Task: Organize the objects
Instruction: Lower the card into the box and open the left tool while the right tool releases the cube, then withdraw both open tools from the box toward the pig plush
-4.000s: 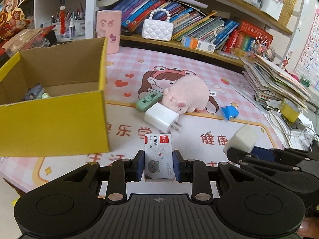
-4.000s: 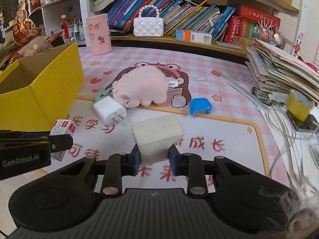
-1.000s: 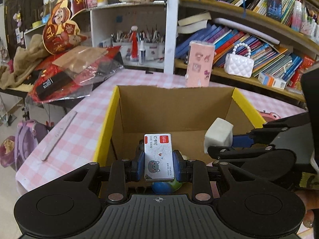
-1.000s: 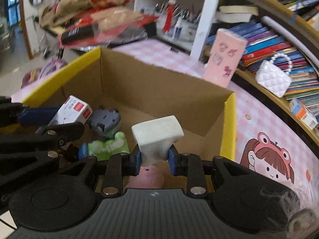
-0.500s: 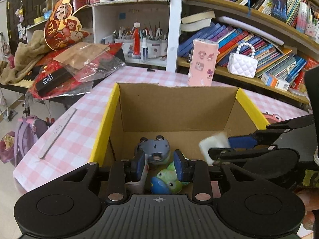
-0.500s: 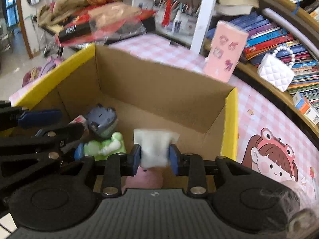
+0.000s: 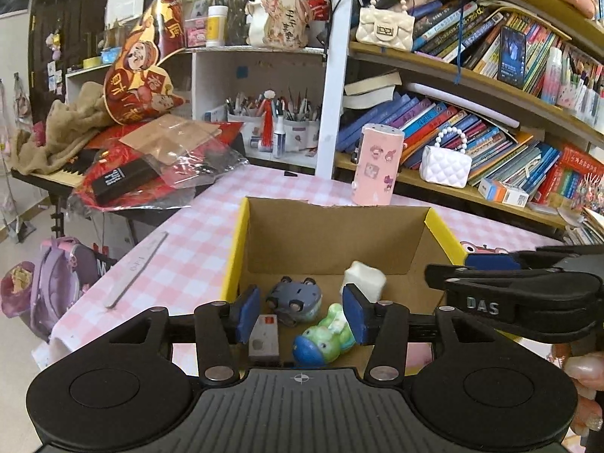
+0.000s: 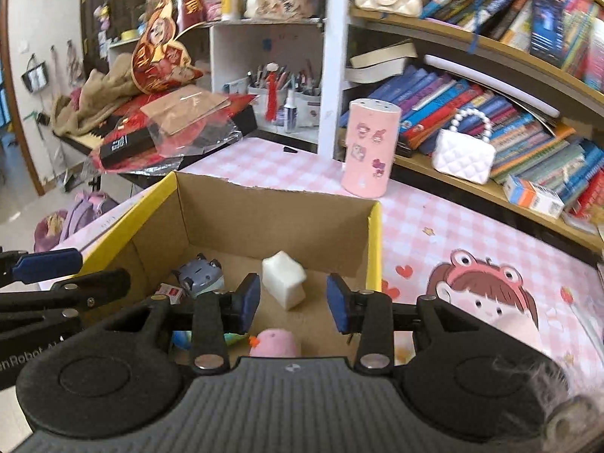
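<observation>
The small white card-like packet with a red corner (image 7: pixel 264 334) and the pale white foam block (image 8: pixel 284 278) lie inside the yellow-edged cardboard box (image 7: pixel 236 249). The left gripper (image 7: pixel 300 315) and right gripper (image 8: pixel 293 304) have just been opening; both are empty. Best lift them straight, clear of the walls.

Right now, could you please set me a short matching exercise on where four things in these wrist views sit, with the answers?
Things:
1. white foam block
2. pink sticker-covered canister
3. white quilted handbag
4. grey ruler

Places:
A. on the lower bookshelf, in front of the books
B. on the floor of the cardboard box
C. flat on the checked tablecloth, left of the box
D. upright on the tablecloth, beyond the box's far wall

Pairs: 1-B, 2-D, 3-A, 4-C
</observation>
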Demonstrator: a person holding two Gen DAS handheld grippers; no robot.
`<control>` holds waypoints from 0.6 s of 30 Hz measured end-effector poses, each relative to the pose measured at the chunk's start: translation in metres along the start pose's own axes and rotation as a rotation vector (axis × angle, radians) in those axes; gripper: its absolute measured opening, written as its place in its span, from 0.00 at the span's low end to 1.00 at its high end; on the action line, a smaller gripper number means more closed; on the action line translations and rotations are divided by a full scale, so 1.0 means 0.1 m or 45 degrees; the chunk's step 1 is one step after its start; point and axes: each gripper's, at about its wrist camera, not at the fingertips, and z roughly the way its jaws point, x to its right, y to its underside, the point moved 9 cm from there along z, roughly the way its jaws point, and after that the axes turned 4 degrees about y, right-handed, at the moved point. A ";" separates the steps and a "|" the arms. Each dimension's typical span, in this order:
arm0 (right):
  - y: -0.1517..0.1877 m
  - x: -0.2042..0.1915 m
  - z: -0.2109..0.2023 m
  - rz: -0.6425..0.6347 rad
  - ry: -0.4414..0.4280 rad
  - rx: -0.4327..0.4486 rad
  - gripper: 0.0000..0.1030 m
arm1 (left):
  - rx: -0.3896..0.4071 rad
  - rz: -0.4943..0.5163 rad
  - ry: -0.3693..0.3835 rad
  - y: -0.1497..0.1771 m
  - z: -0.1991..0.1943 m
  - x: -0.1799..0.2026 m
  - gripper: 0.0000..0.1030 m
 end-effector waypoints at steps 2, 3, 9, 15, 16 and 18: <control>0.06 0.00 -0.11 0.029 0.019 0.008 0.39 | 0.004 -0.007 -0.008 0.05 -0.08 -0.04 0.51; 0.10 -0.01 -0.17 0.038 0.026 0.013 0.40 | 0.003 -0.012 -0.012 0.07 -0.13 -0.06 0.54; 0.40 -0.10 -0.47 0.061 0.066 0.006 0.44 | -0.004 -0.017 -0.023 0.27 -0.39 -0.15 0.57; 0.78 -0.26 -0.71 0.065 0.082 -0.036 0.46 | -0.031 -0.010 -0.026 0.53 -0.63 -0.19 0.59; 0.82 -0.29 -0.75 0.061 0.084 -0.035 0.47 | -0.033 -0.010 -0.028 0.57 -0.67 -0.20 0.59; 0.93 -0.35 -0.85 0.055 0.092 -0.032 0.49 | -0.040 -0.009 -0.036 0.66 -0.74 -0.22 0.59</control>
